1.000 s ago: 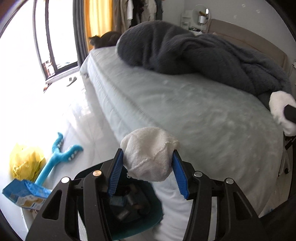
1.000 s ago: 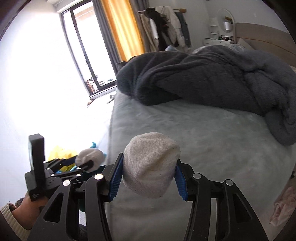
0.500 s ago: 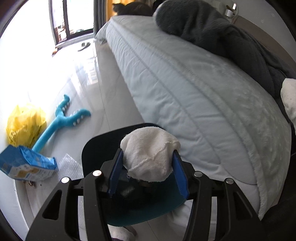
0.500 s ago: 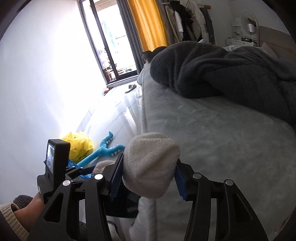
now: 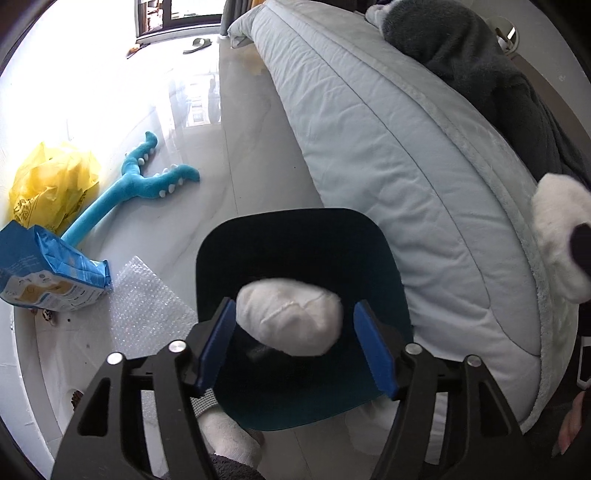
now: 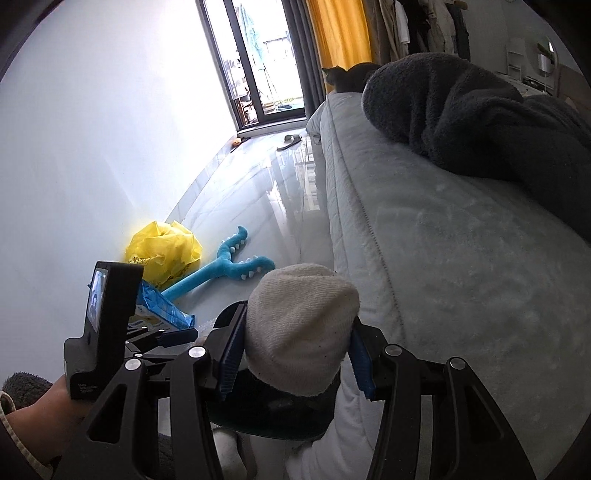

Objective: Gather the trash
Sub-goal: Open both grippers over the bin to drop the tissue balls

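a home bedroom: made bed (image 6: pixel 461 240) with grey blanket (image 6: pixel 461 110), clothes rack (image 6: pixel 417 26), balcony door (image 6: pixel 258 62).

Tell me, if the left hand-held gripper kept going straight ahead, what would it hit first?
Probably the white rolled-up sock lying loose between its just-opened jaws, then the dark teal plastic bin beneath; depth is unclear.

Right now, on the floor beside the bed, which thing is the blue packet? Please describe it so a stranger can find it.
Start at the bed and look across the shiny floor toward the white wall. Beside the yellow plastic bag lies the blue packet, next to a sheet of bubble wrap. Unlike the long blue plush toy, it is a flat printed pack.
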